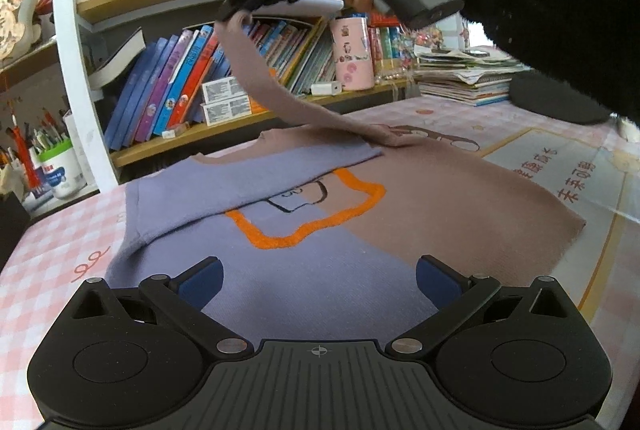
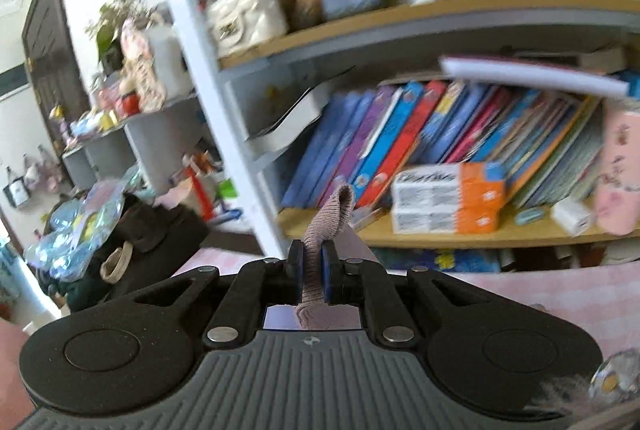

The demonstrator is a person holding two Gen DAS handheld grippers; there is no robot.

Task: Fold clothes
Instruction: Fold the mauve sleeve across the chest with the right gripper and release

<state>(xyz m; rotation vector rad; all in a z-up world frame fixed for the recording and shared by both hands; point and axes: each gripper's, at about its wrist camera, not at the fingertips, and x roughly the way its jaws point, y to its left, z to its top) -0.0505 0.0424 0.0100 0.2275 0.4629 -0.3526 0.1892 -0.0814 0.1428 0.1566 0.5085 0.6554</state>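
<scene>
A sweater (image 1: 420, 206), half lavender and half mauve with an orange outline patch, lies flat on the table. Its lavender sleeve (image 1: 256, 178) is folded across the chest. My left gripper (image 1: 318, 280) is open and empty, low over the sweater's hem. My right gripper (image 1: 234, 12) is shut on the mauve sleeve (image 1: 256, 70) and holds it raised above the sweater. In the right wrist view the sleeve cuff (image 2: 328, 222) is pinched between the blue pads of the right gripper (image 2: 313, 270).
The table has a pink checked cover (image 1: 52, 250) with a printed mat (image 1: 560, 166) at right. A bookshelf (image 1: 224, 126) full of books stands right behind the table. A white post (image 1: 76, 70) and a pen cup (image 1: 60, 166) are at left.
</scene>
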